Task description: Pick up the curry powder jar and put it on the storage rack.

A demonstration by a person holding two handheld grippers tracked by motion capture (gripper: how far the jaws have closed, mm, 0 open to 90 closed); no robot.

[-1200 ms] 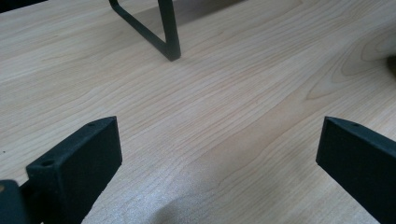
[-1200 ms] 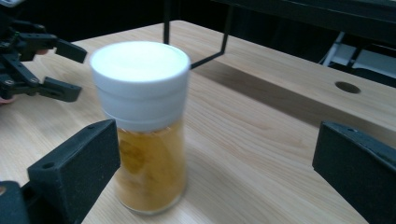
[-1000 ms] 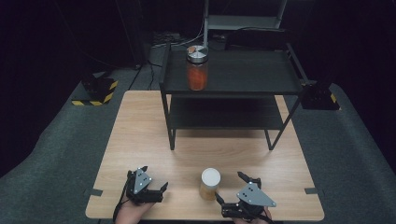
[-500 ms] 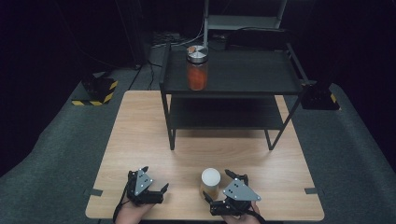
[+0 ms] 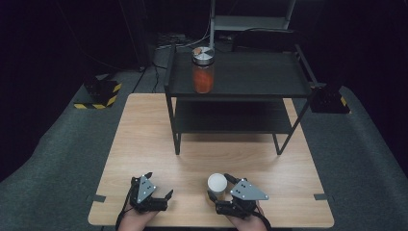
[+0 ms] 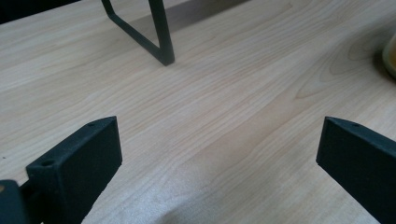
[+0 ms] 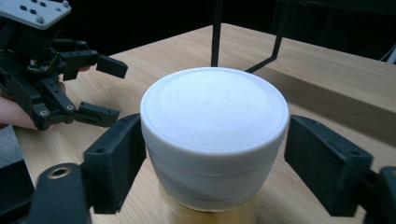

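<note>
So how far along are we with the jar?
Done: the right gripper is at the jar on the table. In hand: its jaws have just been closing on the white lid, pads at both sides. Left: the lift and the move after it, perhaps to the rack, where an orange jar stands. The left gripper rests open.

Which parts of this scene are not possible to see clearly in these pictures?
- White-lidded jar: its base is cut off by the bottom edge of the right gripper view, and its contents cannot be told.
- Right gripper: the lid hides whether both pads press the jar.
- Orange jar on the black shelf: too small in the high view to identify its contents.
- A yellowish thing: cut off by the right edge of the left gripper view.
</note>
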